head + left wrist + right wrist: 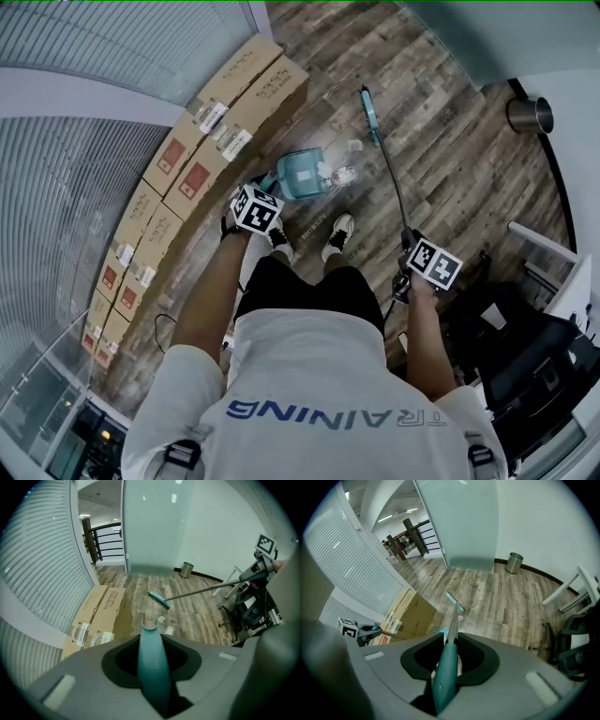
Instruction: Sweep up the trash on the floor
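In the head view my left gripper [255,208] is shut on the teal handle of the dustpan [300,175], which rests on the wood floor just ahead of the person's shoes. That handle [152,663] runs straight out between the jaws in the left gripper view. My right gripper [412,267] is shut on the long broom handle [446,667]. The teal broom head [370,112] lies on the floor beyond the pan. Small pale bits of trash [343,174] lie between pan and broom head, seen again as scraps [168,630] in the left gripper view.
Cardboard boxes [202,141] line the curved slatted wall on the left. A metal bin [530,114] stands by the far white wall. A dark chair and desk gear [525,347] crowd the right side. The person's white shoes [339,234] are just behind the pan.
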`<state>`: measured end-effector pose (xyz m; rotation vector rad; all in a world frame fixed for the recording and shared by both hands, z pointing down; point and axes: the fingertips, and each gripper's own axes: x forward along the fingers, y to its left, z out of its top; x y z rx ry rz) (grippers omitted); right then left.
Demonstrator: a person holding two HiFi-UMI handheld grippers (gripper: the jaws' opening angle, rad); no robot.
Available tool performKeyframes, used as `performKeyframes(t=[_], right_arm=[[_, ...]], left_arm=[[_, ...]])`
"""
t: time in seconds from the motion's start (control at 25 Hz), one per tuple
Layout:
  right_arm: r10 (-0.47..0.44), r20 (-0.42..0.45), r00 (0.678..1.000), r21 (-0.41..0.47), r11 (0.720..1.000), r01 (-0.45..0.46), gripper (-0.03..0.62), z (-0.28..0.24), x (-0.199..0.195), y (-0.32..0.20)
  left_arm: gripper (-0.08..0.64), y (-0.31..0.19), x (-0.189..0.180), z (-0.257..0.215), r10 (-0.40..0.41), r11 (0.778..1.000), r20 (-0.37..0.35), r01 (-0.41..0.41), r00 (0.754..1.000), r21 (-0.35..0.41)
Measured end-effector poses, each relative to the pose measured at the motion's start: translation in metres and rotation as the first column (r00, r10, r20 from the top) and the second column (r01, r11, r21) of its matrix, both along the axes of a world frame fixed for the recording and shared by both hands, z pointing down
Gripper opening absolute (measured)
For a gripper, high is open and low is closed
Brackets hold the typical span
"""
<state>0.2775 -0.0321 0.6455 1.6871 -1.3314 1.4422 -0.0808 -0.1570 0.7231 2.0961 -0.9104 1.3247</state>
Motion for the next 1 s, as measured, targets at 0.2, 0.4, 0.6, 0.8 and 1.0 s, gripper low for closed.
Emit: performKeyframes(t=[0.2,0.4,0.6,0.8,1.0], right_arm=[[0.004,0.001,1.0,-0.037,0.999,-0.004,0.112,0.01,0.01,0.009],[-0.014,0.041,0.999,-0.072,0.997,0.017,0.112,0.026,0.002,0.013],[-0.034,0.101,0.994,-0.108,0.993,0.045,0.112,0.052,-0.021,0.014],[-0.101,0.101,0.99,-0.161,0.98,0.117,0.112,0.083,-0.041,0.018],[-0.089,0.151,0.984,-0.208,0.971,0.12,0.112,0.111,-0.058,0.028]], left_arm=[[0.103,-0.002,0.005,-0.001,-0.021,1.0,-0.01,0.021,1.0,0.003],[0.104,0.001,0.008,0.0,-0.038,0.999,-0.023,0.038,0.999,0.001],[0.106,0.003,0.007,0.001,-0.043,0.999,-0.028,0.042,0.999,-0.013],[0.106,0.004,0.007,0.001,-0.05,0.999,-0.038,0.049,0.998,-0.017],[0.107,0.003,0.008,0.001,-0.059,0.998,-0.039,0.058,0.997,-0.023]])
